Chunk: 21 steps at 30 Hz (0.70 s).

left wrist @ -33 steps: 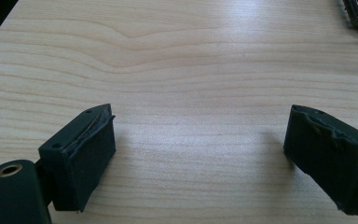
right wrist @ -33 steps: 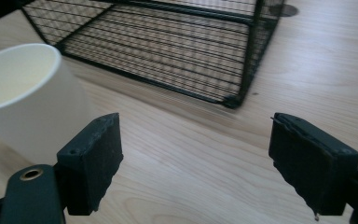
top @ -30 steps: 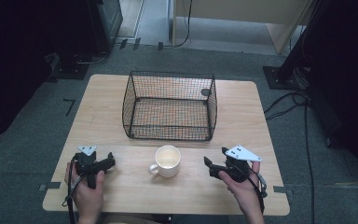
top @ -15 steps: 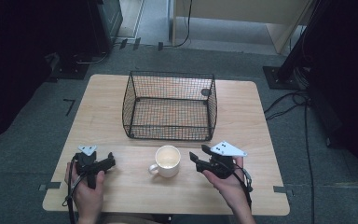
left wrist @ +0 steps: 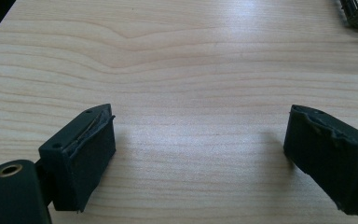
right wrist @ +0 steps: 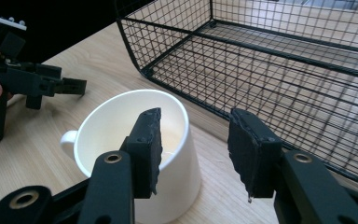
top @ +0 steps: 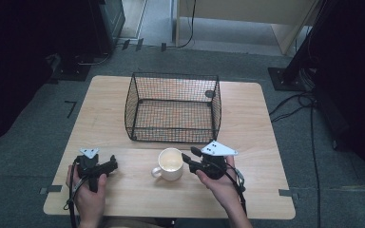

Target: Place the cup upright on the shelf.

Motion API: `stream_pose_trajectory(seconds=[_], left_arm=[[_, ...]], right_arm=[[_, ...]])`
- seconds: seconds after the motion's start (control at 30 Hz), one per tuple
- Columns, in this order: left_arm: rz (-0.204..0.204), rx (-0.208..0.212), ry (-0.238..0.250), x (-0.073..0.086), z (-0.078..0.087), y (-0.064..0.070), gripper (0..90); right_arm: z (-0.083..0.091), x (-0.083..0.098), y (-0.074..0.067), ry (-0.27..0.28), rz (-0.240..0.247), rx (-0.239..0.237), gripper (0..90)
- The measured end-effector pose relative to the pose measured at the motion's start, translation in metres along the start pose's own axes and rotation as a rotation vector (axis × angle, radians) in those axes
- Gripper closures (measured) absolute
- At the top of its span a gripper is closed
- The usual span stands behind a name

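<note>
A white mug [top: 170, 164] stands on the wooden table [top: 261, 137] in front of a black wire basket [top: 176, 75]. My right gripper [top: 188, 153] reaches the mug's right side. In the right gripper view the mug [right wrist: 102, 135] sits just ahead of the right gripper [right wrist: 193, 116]: one jaw hangs over the mug's opening, the other outside its wall. The jaws have just been closing, with the wall between them and the pads clear of it. My left gripper [top: 113, 162] rests open at the front left, nothing between its fingers [left wrist: 88, 144].
The basket [right wrist: 270, 60] has a small dark object at its back right corner [top: 209, 93]. The left gripper [right wrist: 74, 86] lies beyond the mug in the right gripper view. Cables trail over the floor at the right. Dark stands flank the table.
My right gripper has moved left up to the mug and its jaws have narrowed around the mug's rim. The left gripper has stayed put.
</note>
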State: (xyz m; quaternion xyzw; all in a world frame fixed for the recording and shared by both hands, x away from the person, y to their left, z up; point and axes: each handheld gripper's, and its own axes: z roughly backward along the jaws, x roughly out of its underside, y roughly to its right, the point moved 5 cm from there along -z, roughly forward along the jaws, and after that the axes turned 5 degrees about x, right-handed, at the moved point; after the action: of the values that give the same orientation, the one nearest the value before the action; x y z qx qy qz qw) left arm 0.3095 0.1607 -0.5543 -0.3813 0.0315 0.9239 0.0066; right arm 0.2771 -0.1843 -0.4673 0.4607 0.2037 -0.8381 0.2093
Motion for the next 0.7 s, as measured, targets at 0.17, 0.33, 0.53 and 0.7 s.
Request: stream_pose_trajectory(seconds=[0.17, 0.33, 0.53, 0.7], left_arm=[[0.000, 0.001, 0.000, 0.000, 0.000, 0.000, 9.2], [-0.001, 0.001, 0.000, 0.000, 0.000, 0.000, 9.2], [-0.001, 0.001, 0.000, 0.000, 0.000, 0.000, 9.2], [-0.002, 0.002, -0.001, 0.000, 0.000, 0.000, 9.2]], right_arm=[[-0.011, 0.001, -0.003, -0.035, 0.022, 0.013, 59.3], [-0.020, 0.000, -0.002, -0.060, 0.012, 0.019, 66.6], [-0.026, 0.003, -0.005, -0.098, 0.018, -0.008, 72.9], [-0.026, 0.005, -0.006, -0.123, 0.030, 0.006, 74.4]])
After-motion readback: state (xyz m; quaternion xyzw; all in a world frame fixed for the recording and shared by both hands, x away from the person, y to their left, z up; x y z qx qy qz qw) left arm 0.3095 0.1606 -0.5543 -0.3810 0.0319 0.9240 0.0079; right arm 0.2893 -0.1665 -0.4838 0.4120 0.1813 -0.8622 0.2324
